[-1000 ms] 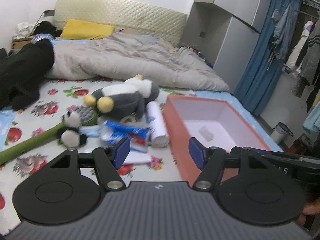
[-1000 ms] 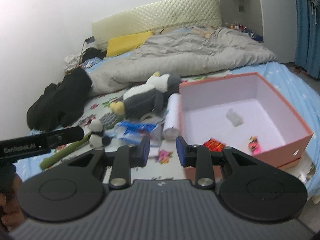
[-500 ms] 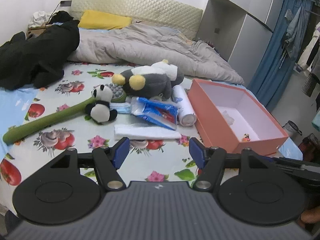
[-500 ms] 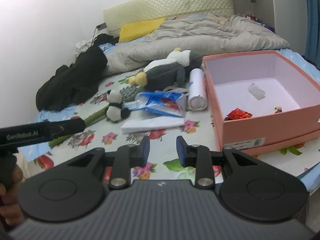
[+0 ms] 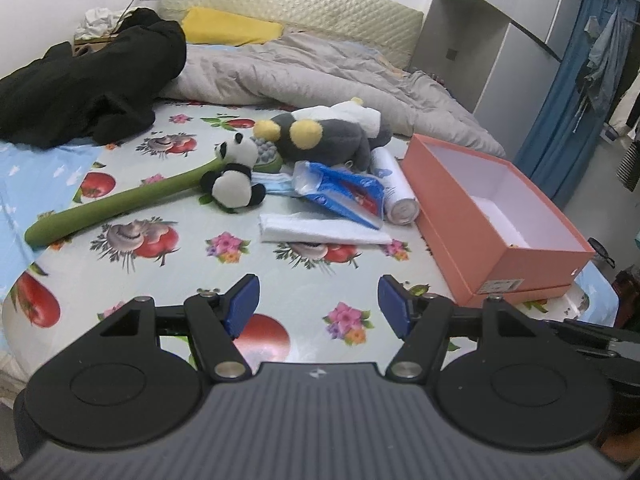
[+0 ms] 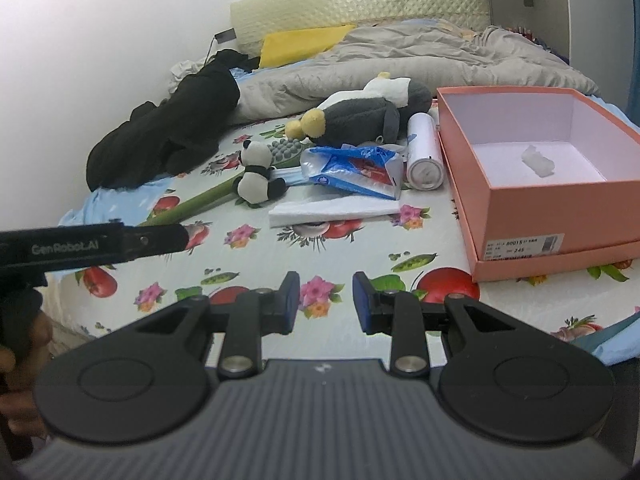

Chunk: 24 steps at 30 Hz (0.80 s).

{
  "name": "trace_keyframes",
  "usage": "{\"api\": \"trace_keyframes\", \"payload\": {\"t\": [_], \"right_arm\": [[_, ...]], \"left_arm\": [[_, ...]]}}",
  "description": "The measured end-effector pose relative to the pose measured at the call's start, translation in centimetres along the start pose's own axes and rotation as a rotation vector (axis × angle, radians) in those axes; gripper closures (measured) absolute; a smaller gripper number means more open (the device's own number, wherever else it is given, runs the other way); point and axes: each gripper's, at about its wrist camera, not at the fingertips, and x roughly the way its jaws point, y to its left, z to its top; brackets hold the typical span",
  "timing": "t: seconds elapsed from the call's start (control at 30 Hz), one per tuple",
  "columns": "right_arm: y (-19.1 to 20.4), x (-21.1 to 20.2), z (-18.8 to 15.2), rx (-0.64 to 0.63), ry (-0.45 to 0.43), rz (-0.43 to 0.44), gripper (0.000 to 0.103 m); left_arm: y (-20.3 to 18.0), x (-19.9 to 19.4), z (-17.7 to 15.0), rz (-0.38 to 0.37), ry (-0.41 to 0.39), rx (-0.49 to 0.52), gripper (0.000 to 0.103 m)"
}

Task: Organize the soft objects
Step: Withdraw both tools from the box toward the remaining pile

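1. Nearest to us, the left gripper (image 5: 319,306) hangs over the fruit-and-flower bedsheet (image 5: 188,276) with its blue pads wide apart and nothing between them.
2. Our right gripper (image 6: 326,304) also sits above the sheet, its pads set narrower but plainly apart, gripping nothing. In its view the left tool's black bar crosses the left edge.
3. Past the fingertips lies a folded white cloth (image 5: 320,229), flat on the sheet.
4. Just behind the cloth, a blue and red plastic packet (image 5: 340,190) rests, partly overlapping a pale blue face mask (image 5: 274,185).
5. Right of the packet, a white cylinder (image 5: 394,192) lies on its side, between the packet and the orange box (image 5: 532,268).
6. The box stands open on the right of the bed, its white inside holding 1 small crumpled white scrap (image 6: 538,160).
7. Left of the packet, a small panda plush (image 5: 236,178) sits upright against a long green stem-shaped toy (image 5: 116,204) that runs out toward the left.
8. Behind the panda, a grey and white penguin plush (image 5: 332,134) with yellow feet lies on its side, touching the cylinder's far end.
9. Farther back we see a black garment (image 5: 92,88) heaped on the left, a rumpled grey quilt (image 5: 320,72), a yellow pillow (image 5: 232,32) and the padded headboard (image 5: 300,4).
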Motion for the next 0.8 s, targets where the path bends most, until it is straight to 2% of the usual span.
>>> {"api": "trace_keyframes", "payload": {"t": [0.33, 0.57, 0.8], "right_arm": [[-0.5, 0.9, -1.4, -0.014, 0.025, -0.011, 0.07], [-0.9, 3.4, -1.2, -0.061, 0.056, -0.011, 0.07], [-2.0, 7.1, -0.4, -0.098, 0.098, -0.013, 0.07]], "left_arm": [[1.4, 1.1, -1.4, 0.027, 0.022, -0.046, 0.032], [2.7, 4.8, -0.3, 0.049, 0.033, -0.065, 0.032], [4.3, 10.0, 0.8, 0.073, 0.075, -0.102, 0.032]]}}
